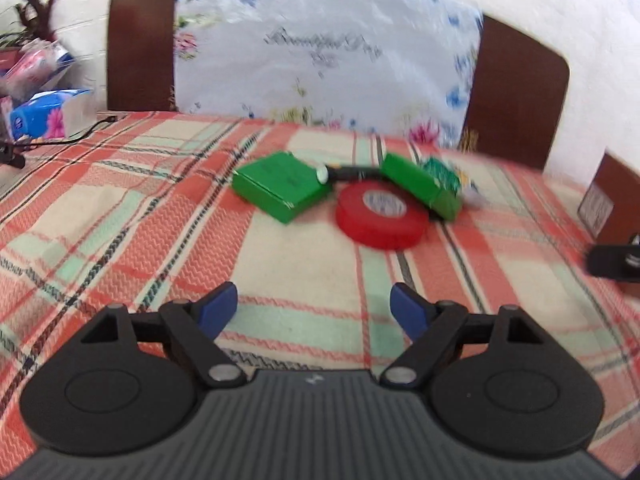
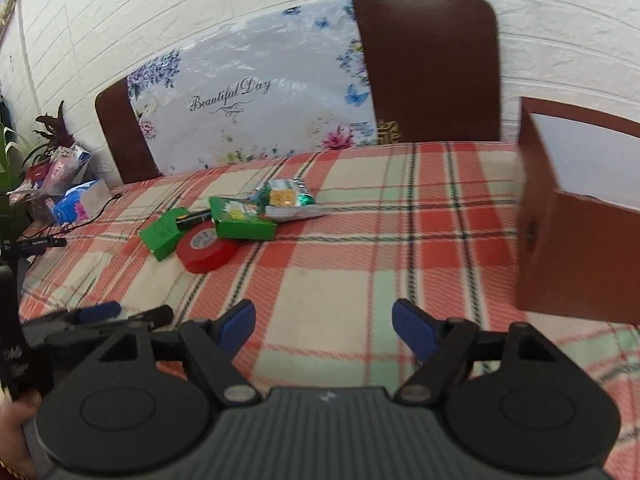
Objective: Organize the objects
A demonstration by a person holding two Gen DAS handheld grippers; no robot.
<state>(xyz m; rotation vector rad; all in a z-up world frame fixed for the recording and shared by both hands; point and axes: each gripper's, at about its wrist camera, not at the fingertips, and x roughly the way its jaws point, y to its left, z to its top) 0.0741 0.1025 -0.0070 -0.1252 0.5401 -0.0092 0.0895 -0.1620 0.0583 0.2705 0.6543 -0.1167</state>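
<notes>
Right wrist: plaid-covered table [image 2: 400, 240], brick wall [image 2: 560, 20]

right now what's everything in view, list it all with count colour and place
green boxes: two, green, mid-bed, either side of the tape
tape roll: one, red, flat between the boxes
black stick: one, black, across the boxes
snack packet: one, green and white, behind the boxes
brown box: one, brown, open, right edge
plaid blanket: one, red and cream
floral pillow: one, white, against the headboard
tissue pack: one, blue, far left
left gripper: open, empty
right gripper: open, empty
</notes>
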